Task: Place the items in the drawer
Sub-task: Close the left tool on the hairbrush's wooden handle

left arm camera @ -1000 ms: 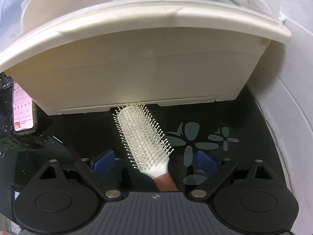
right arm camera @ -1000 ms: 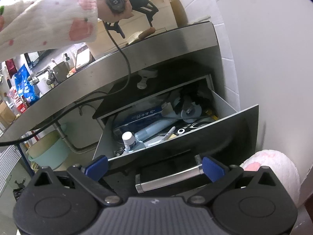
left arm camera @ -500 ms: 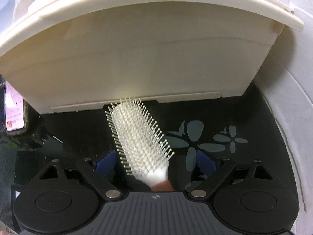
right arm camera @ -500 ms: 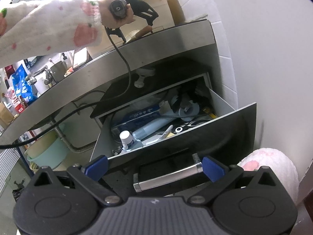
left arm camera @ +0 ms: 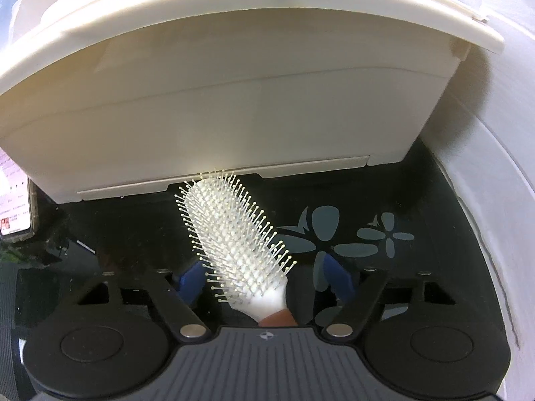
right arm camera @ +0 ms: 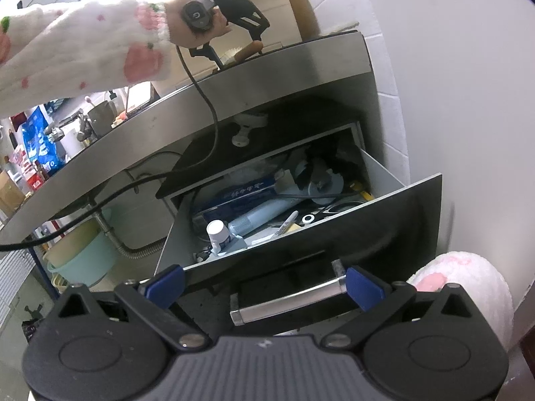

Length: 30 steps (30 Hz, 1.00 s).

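The left tool (left arm camera: 265,279) sits low over a glossy black tabletop (left arm camera: 384,200) with its blue fingertips (left arm camera: 337,280) spread wide, and the white hairbrush (left arm camera: 234,237) lies between them, bristles up, its head slanting away to the left. Neither pad is seen to press on it; the left pad is mostly hidden behind the bristles, and the brown handle end drops out of sight under the tool's body. The brush tip reaches the base of a cream plastic bin (left arm camera: 217,100), whose top is cut off by the frame. A phone (left arm camera: 15,207) at the left edge is only partly in view. In the right wrist view, the right tool (right arm camera: 264,285) is also spread wide, holding nothing, just before the metal handle (right arm camera: 287,300) of the open drawer (right arm camera: 384,230). The drawer holds a jumble: a blue box (right arm camera: 247,197), a pale tube (right arm camera: 264,214), a white-capped bottle (right arm camera: 217,230); its far corner is too dark to make out.
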Each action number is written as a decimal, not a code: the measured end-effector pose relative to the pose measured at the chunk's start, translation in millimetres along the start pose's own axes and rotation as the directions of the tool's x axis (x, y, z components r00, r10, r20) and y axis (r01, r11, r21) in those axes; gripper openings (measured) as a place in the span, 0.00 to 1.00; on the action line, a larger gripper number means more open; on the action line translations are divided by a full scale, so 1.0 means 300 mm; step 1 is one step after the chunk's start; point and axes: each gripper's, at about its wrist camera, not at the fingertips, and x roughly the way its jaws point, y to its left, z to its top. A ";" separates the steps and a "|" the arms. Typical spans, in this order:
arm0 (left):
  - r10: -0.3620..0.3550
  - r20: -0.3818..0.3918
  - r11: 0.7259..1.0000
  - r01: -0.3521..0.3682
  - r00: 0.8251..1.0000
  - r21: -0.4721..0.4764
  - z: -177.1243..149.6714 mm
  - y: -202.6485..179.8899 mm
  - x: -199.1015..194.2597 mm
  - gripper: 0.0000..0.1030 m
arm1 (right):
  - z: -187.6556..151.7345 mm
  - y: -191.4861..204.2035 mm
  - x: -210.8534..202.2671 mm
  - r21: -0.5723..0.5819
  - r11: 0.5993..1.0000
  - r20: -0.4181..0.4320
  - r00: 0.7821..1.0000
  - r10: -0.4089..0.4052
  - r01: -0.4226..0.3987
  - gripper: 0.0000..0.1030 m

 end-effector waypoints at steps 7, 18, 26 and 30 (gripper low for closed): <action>-0.043 -0.003 0.998 0.043 0.999 0.049 -0.005 0.036 -0.033 0.62 | -0.003 0.011 0.002 -0.012 1.000 -0.005 1.000 0.005 -0.005 1.00; -0.077 0.005 0.990 0.076 0.997 0.115 -0.048 0.098 -0.066 0.43 | -0.010 0.038 0.003 -0.033 0.999 -0.018 1.000 0.017 -0.017 1.00; -0.090 0.000 0.986 0.089 0.996 0.143 -0.078 0.143 -0.086 0.41 | -0.010 0.051 0.007 -0.044 0.999 -0.030 0.999 0.014 -0.015 1.00; -0.093 0.003 0.985 0.092 0.996 0.143 -0.091 0.161 -0.093 0.40 | -0.011 0.063 0.010 -0.057 0.998 -0.037 0.999 0.016 -0.018 1.00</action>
